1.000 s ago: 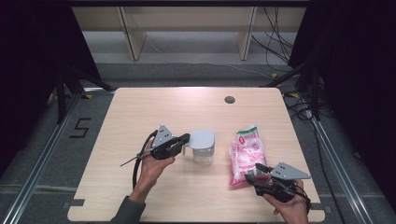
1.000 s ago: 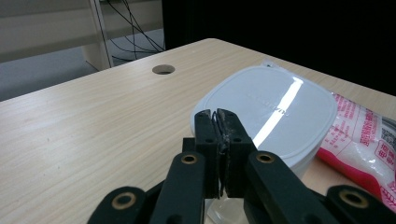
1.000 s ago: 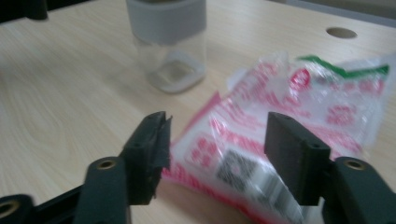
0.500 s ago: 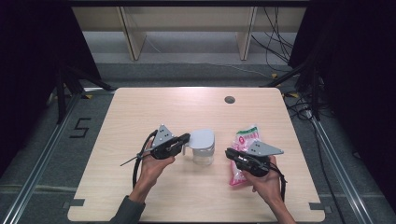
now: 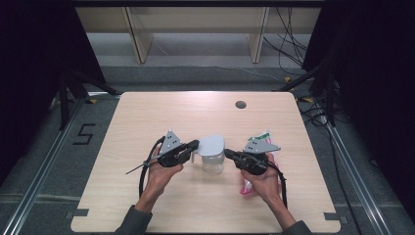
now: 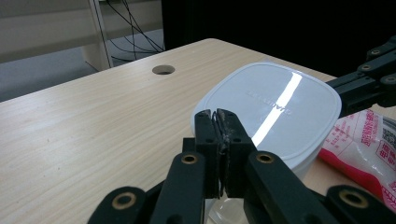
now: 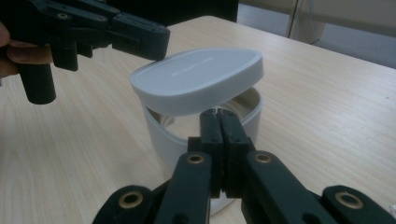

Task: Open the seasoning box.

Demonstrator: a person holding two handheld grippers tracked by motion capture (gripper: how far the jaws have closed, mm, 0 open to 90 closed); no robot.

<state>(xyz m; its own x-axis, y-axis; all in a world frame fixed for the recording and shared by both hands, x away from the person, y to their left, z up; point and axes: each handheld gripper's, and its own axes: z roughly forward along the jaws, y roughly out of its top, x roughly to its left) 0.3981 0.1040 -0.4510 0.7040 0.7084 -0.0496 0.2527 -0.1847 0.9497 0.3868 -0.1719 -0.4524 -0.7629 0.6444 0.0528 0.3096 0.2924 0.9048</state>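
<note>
Where the table (image 5: 147,122) bears it near the middle of its front half, the tub (image 5: 212,161) stands between both grippers, its lid (image 7: 198,79) tilted and raised on one side. A pink packet (image 6: 369,140) lies just beside it. The tub looks light, stiff and smooth, probably slippery; the rim or lid edge seems the best hold. Left gripper (image 5: 192,145): jaws closed together, touching the lid edge, gripping nothing visible. Right gripper (image 5: 229,155): jaws closed, at the tub's wall.
</note>
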